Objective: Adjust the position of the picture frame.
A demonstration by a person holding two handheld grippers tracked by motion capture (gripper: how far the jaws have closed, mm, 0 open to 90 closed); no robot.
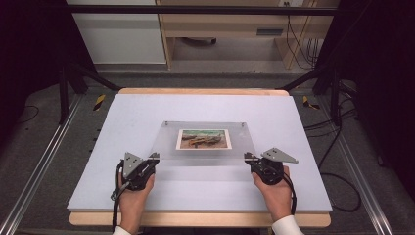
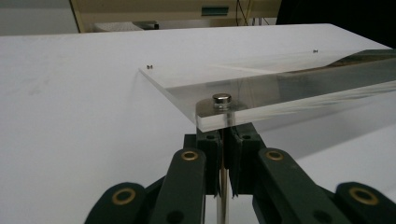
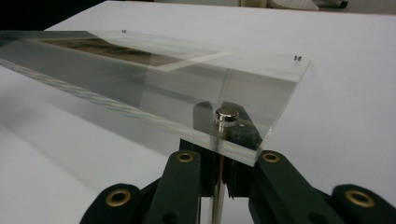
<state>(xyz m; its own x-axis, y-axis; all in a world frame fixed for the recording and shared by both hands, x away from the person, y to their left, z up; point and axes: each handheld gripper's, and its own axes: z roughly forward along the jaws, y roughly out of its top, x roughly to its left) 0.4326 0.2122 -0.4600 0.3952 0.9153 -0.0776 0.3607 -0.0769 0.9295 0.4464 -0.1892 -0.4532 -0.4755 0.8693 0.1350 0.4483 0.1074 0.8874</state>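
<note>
We hold the clear acrylic photo frame [image 1: 205,139] by its two near-corner metal posts: left gripper [image 1: 152,158] and right gripper [image 1: 249,157] each closed tight on one, keeping its near edge raised level above the white counter [image 1: 122,122].

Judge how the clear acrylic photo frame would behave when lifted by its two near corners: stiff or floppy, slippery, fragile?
The acrylic frame probably stays stiff: its thick edge looks straight between both grips. It may be slippery, since its faces look glossy; the left hand-held gripper and right hand-held gripper clamp thin metal pins, not the faces. Sharp corners probably chip if dropped.
</note>
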